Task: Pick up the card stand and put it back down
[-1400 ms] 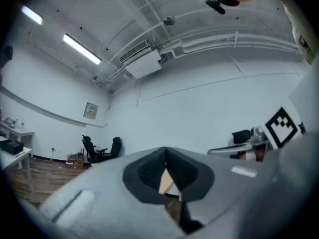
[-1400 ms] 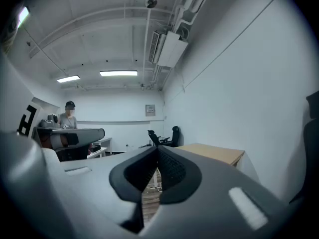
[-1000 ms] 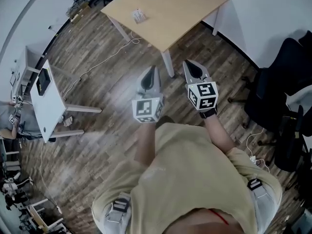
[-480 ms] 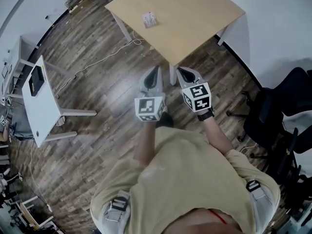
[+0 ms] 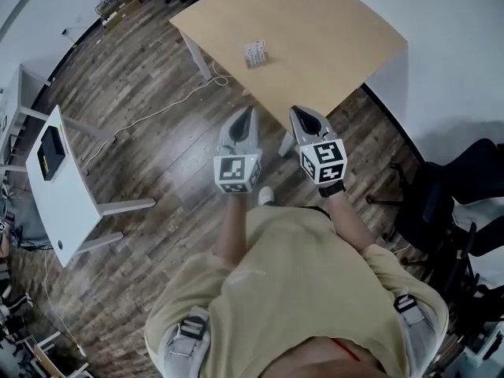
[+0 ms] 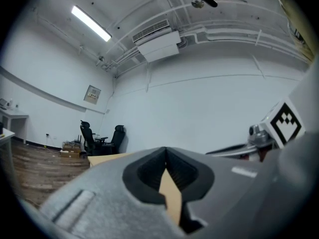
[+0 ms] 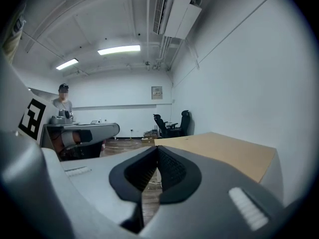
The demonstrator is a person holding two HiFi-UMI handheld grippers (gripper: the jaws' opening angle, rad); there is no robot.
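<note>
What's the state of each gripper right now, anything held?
Left grey two-jaw gripper: closed, jaws together, nothing held.
Right grey two-jaw gripper: closed, jaws together, nothing held.

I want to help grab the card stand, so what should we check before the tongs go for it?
1. The card stand sits on the wooden table: ok.
2. The left tongs are empty: ok, shut on nothing.
3. The right tongs are empty: ok, shut on nothing.
4. Tongs open for a grab: not ok, both are shut.
5. Tongs at the stand: not ok, neither touches it.
6. Which way the stand faces: cannot tell, too small.
</note>
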